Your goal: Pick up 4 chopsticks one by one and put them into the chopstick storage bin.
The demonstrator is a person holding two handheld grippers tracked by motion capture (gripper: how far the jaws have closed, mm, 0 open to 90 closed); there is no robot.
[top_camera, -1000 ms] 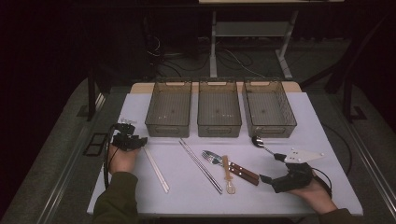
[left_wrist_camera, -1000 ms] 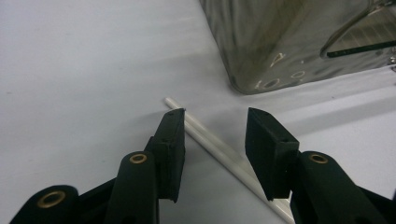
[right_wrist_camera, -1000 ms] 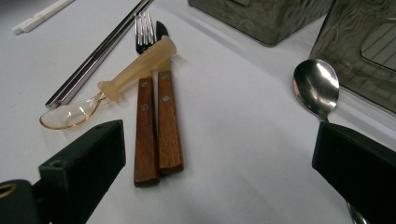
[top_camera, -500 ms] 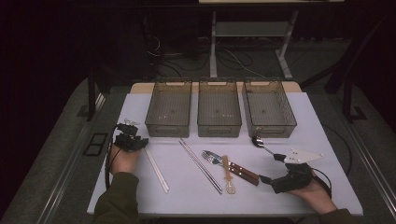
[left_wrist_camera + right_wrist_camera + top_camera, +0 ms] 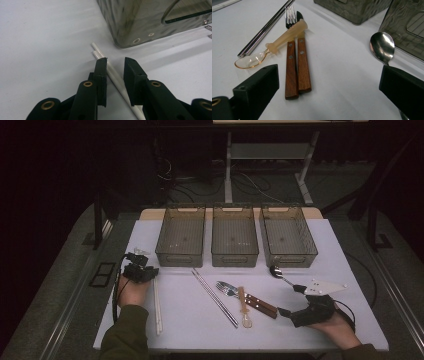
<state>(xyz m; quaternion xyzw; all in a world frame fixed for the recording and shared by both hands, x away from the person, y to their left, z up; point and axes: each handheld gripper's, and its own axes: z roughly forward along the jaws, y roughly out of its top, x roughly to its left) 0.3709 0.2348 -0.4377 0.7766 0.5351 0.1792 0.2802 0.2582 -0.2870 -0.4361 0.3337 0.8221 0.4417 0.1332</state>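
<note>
Grasping step in hand: left hand-held gripper (image 5: 115, 62), jaws just closing yet not pressing, astride white chopsticks (image 5: 110, 71) lying on surface (image 5: 37, 37) near left bin (image 5: 140, 22). Next, probably: close fully, lift. Right hand-held gripper (image 5: 329, 82) wide, empty.

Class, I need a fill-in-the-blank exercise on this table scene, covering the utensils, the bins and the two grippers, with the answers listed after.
1. Behind the utensils stand ____ clear bins in a row.
2. The left gripper has just been closing; between its jaws lie the white ____.
3. The amber plastic spoon rests across two utensils whose handles are made of ____.
4. The right gripper has its jaws wide ____.

Answers: three; chopsticks; wood; open
</note>
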